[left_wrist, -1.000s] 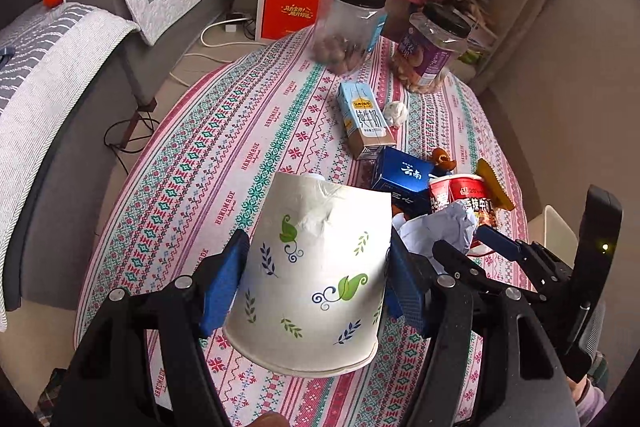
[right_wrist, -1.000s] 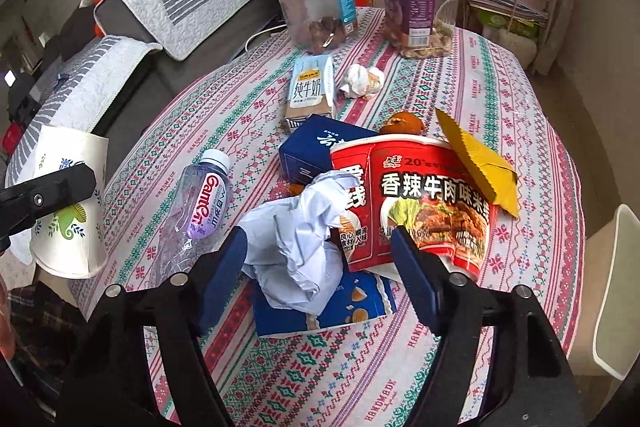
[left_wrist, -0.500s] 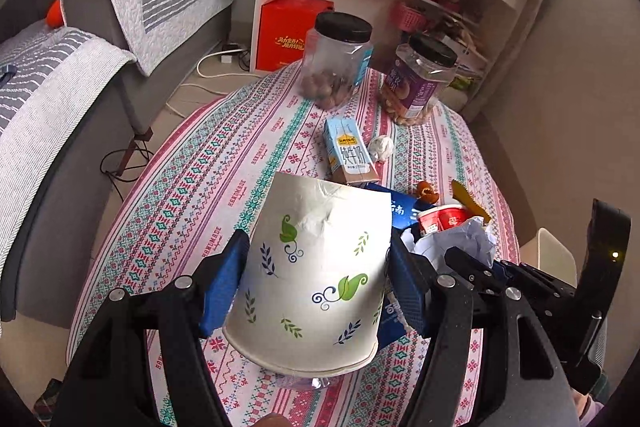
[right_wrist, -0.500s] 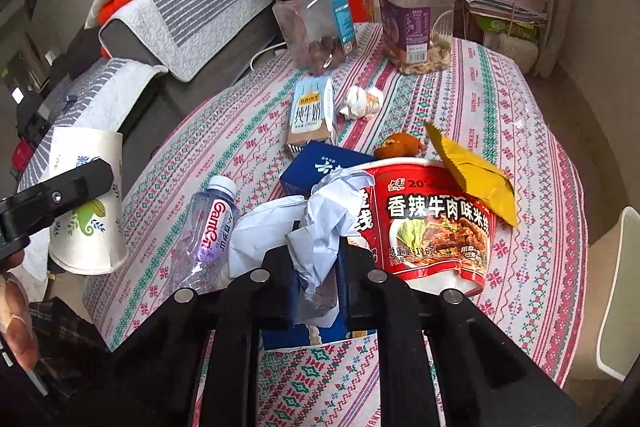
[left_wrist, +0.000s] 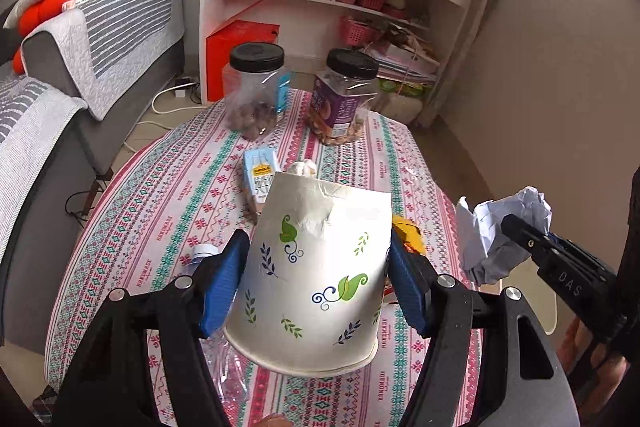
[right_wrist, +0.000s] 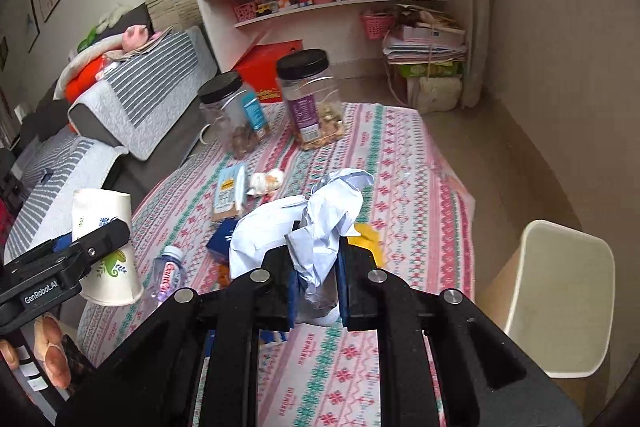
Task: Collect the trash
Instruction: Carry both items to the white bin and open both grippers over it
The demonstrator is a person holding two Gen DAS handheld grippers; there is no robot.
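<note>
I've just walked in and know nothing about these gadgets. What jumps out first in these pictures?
Two hand-held clamps, each gripping rubbish above a round table with a patterned cloth. The left gripper squeezes a white paper cup printed with leaves, and the right gripper pinches a crumpled paper wad. Behind them, two black-lidded snack jars stand at the table's far edge.

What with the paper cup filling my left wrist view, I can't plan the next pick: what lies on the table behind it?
Observer: A dark blue box, hidden from you, lies close by the near end of the milk carton.
Operator: And the cap I see left of the paper cup?
Observer: It belongs to a clear water bottle lying on its side beside that box.
</note>
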